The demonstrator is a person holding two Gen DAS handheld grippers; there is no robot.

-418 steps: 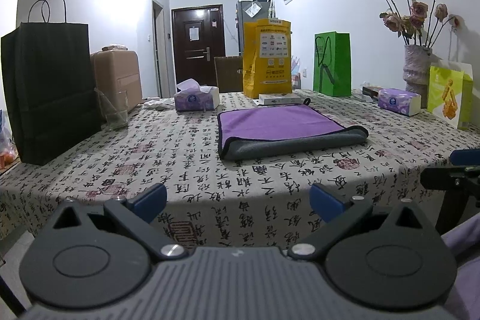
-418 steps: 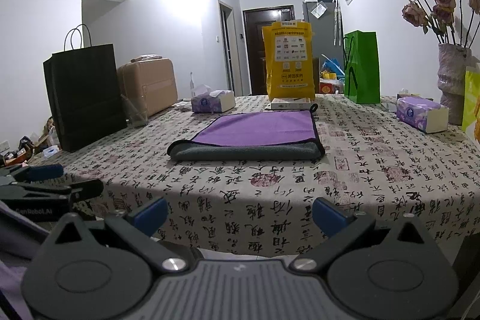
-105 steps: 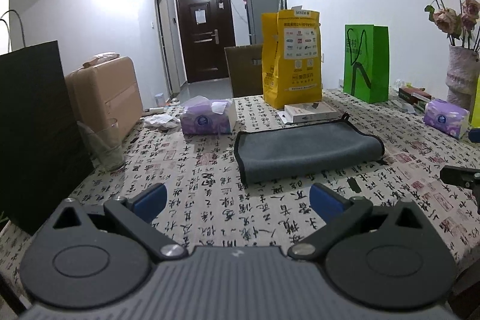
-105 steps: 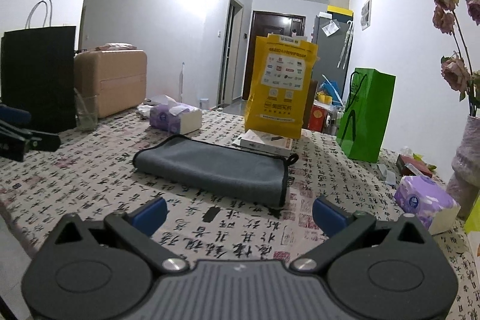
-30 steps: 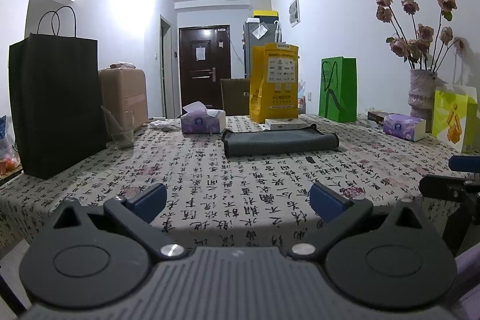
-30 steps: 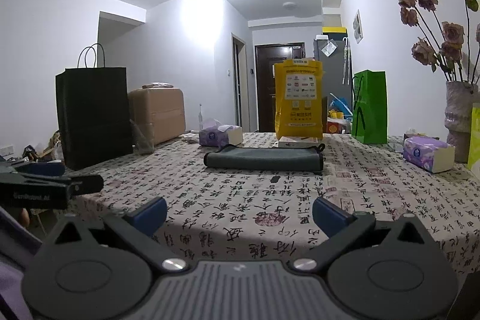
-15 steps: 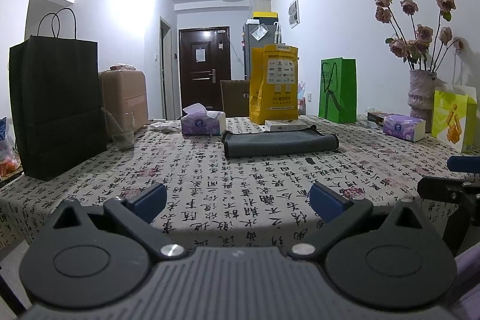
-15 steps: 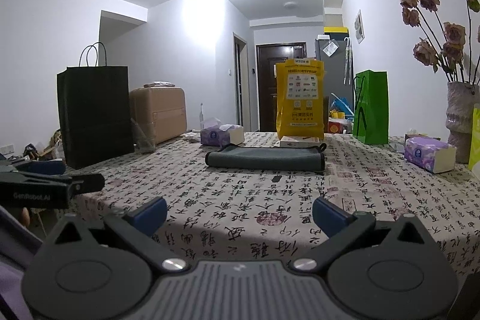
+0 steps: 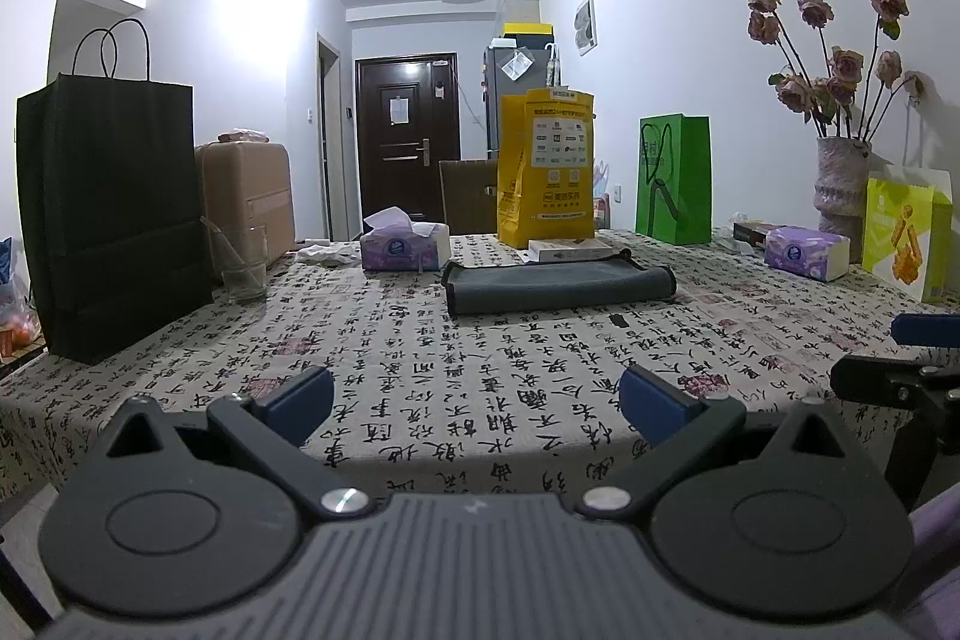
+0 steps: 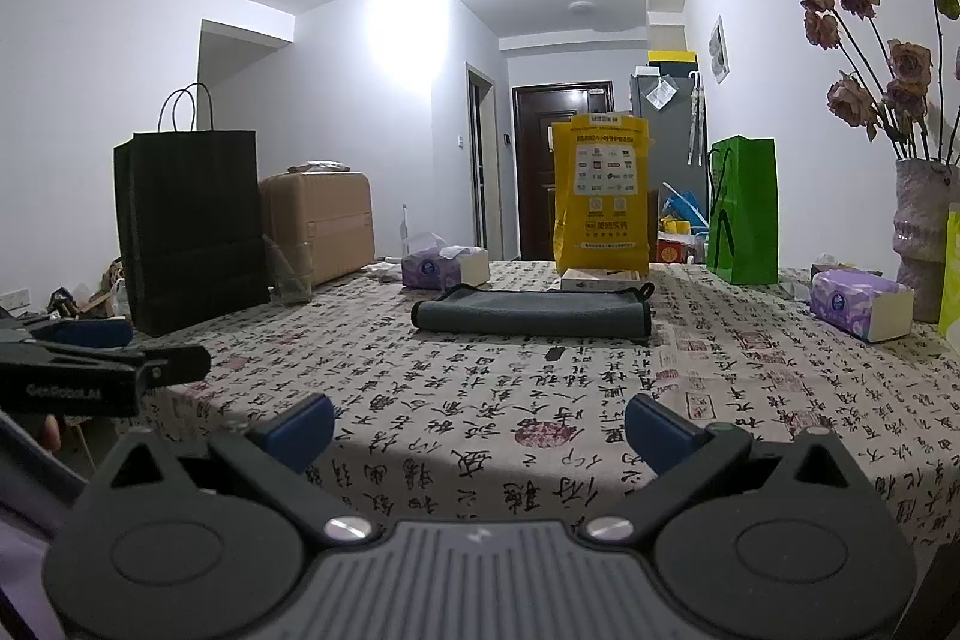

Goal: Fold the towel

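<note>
Folded grey towel lying flat on the patterned tabletop, at 12 o'clock well beyond left gripper and right gripper, both fingers spread wide, holding nothing.

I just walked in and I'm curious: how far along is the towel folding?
It looks finished. The towel lies on the table as a narrow folded bundle, grey side out, with no purple showing. Nothing is in hand: the left gripper and right gripper are both open, empty and held back near the table's front edge. At most a little neatening is left.
</note>
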